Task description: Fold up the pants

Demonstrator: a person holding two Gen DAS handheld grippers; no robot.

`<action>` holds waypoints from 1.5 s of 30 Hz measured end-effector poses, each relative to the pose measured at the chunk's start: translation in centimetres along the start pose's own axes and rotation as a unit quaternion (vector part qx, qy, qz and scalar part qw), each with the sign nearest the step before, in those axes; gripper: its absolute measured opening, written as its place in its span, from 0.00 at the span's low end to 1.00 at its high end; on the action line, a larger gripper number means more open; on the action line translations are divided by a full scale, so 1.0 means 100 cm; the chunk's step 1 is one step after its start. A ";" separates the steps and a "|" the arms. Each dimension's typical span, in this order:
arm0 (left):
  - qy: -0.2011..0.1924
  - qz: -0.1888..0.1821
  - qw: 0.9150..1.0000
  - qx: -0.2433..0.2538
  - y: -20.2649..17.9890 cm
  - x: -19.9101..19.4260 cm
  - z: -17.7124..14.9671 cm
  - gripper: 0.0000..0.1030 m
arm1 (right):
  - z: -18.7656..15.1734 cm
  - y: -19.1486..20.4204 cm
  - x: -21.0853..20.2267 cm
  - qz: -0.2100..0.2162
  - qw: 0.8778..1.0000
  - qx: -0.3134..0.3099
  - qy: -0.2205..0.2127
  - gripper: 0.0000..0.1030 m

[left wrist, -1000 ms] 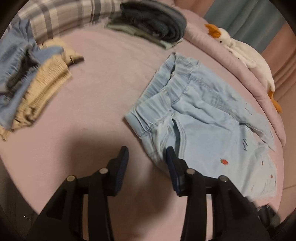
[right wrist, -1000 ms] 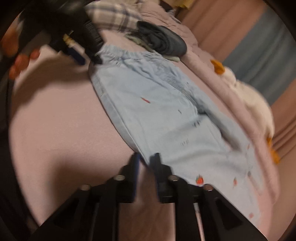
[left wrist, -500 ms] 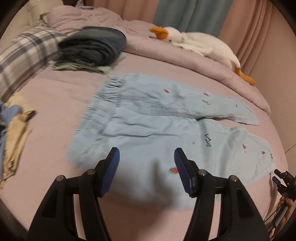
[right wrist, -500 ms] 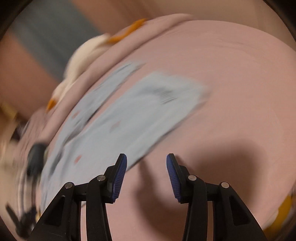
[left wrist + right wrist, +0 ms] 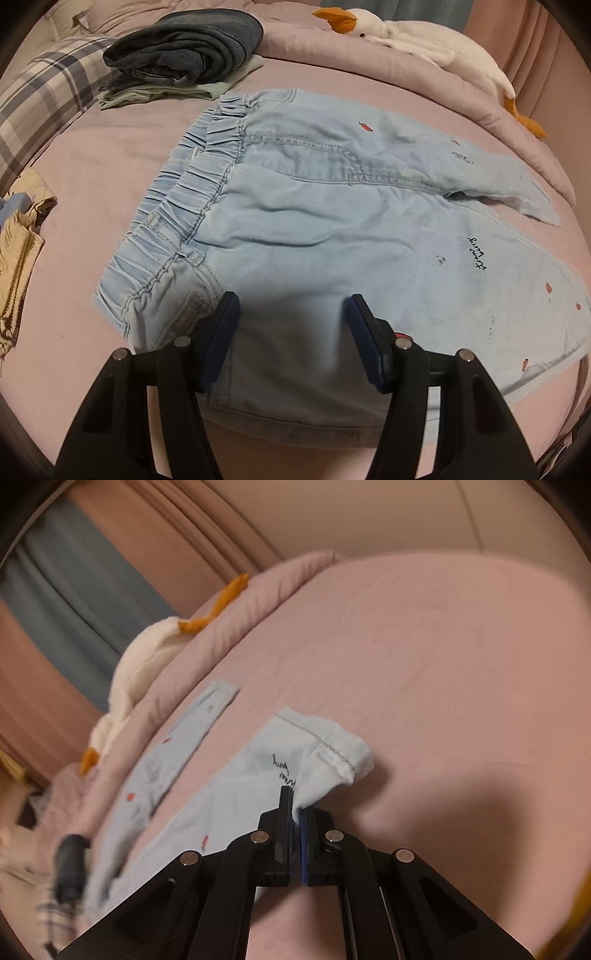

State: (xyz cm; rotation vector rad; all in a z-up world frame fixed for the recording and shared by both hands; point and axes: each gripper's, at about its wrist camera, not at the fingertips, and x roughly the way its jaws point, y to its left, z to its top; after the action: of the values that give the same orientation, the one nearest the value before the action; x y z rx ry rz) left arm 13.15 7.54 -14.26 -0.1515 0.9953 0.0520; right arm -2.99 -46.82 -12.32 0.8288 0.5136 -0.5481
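Observation:
Light blue denim pants (image 5: 325, 221) with small red embroidered marks lie spread flat on the pink bed, waistband (image 5: 184, 206) to the left and legs running right. My left gripper (image 5: 291, 321) hovers open over the near hip edge, its blue pads clear of the cloth. In the right wrist view the same pants (image 5: 207, 797) stretch away to the left. My right gripper (image 5: 295, 805) is shut on the hem of the near leg (image 5: 332, 764), which is bunched and lifted off the sheet.
A stack of folded dark and green clothes (image 5: 184, 48) sits at the back left beside a plaid pillow (image 5: 40, 92). Beige and blue garments (image 5: 18, 258) lie at the left edge. A white plush goose (image 5: 424, 40) rests on the rolled pink blanket (image 5: 388, 70) behind.
The left gripper closed in on the pants' near hip edge. The right gripper's view steadied, and its jaws went from open over the sheet to shut on the leg hem.

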 end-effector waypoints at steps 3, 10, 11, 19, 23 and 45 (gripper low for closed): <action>-0.002 0.013 1.000 0.026 -0.007 0.002 -0.003 0.66 | 0.000 -0.005 0.017 -0.075 0.996 -0.049 0.029 0.03; -0.007 -0.003 1.000 0.030 0.001 -0.021 -0.014 0.66 | 0.006 0.019 -0.017 -0.195 0.974 -0.109 -0.047 0.45; -0.013 -0.006 0.999 0.034 0.000 -0.025 -0.015 0.66 | 0.003 0.029 -0.024 -0.179 0.974 -0.126 -0.060 0.45; -0.006 -0.010 0.998 0.068 -0.019 -0.006 -0.024 0.70 | -0.067 0.143 -0.021 0.074 0.941 -0.329 0.039 0.45; -0.033 -0.021 0.995 0.093 -0.020 -0.004 -0.033 0.77 | -0.134 0.167 0.031 0.074 0.876 -0.450 0.155 0.46; -0.003 -0.061 0.992 0.109 0.046 0.034 0.165 0.77 | -0.113 0.381 0.132 0.203 0.807 -0.530 0.162 0.55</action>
State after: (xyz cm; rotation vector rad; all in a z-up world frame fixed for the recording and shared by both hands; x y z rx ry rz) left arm 28.23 14.46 -8.81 -0.0113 0.9769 -0.1670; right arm 28.63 -20.01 -6.36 -0.0838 0.8100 0.3209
